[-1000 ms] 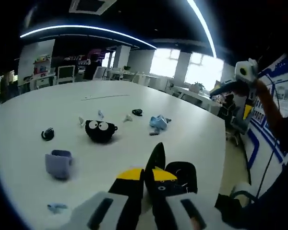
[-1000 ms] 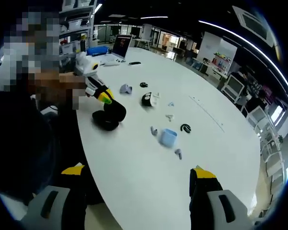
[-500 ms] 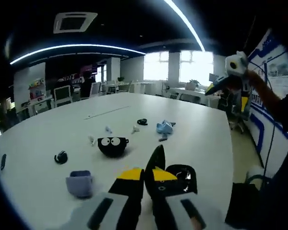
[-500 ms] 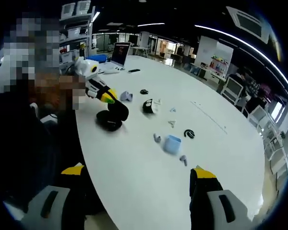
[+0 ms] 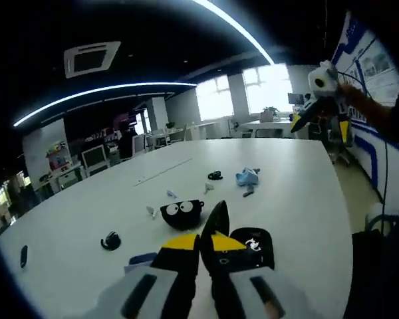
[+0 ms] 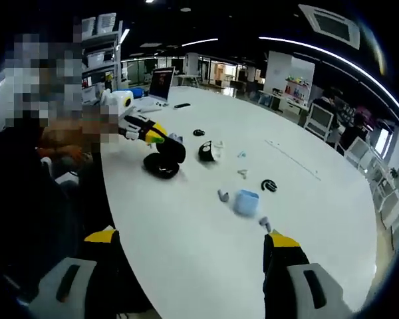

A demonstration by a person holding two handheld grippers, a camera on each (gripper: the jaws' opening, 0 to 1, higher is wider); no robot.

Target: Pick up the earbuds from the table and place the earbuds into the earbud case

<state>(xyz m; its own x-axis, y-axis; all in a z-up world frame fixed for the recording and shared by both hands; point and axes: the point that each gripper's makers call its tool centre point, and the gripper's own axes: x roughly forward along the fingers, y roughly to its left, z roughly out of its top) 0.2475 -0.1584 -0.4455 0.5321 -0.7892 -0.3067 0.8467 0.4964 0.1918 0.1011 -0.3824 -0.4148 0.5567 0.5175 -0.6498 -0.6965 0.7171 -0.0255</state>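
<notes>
The left gripper [image 5: 209, 242] has its fingers closed on the lid of the open black earbud case [image 5: 251, 247]. Right gripper [image 6: 193, 249] fingers are wide apart, holding nothing. A blue earbud case [image 6: 247, 202] stands on the white surface [image 6: 186, 232] ahead, earbuds [image 6: 222, 195] beside it.

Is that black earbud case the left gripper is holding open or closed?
Open. In the right gripper view the black case has its lid raised, pinched by the left gripper, with the base flat on the white table.
</notes>
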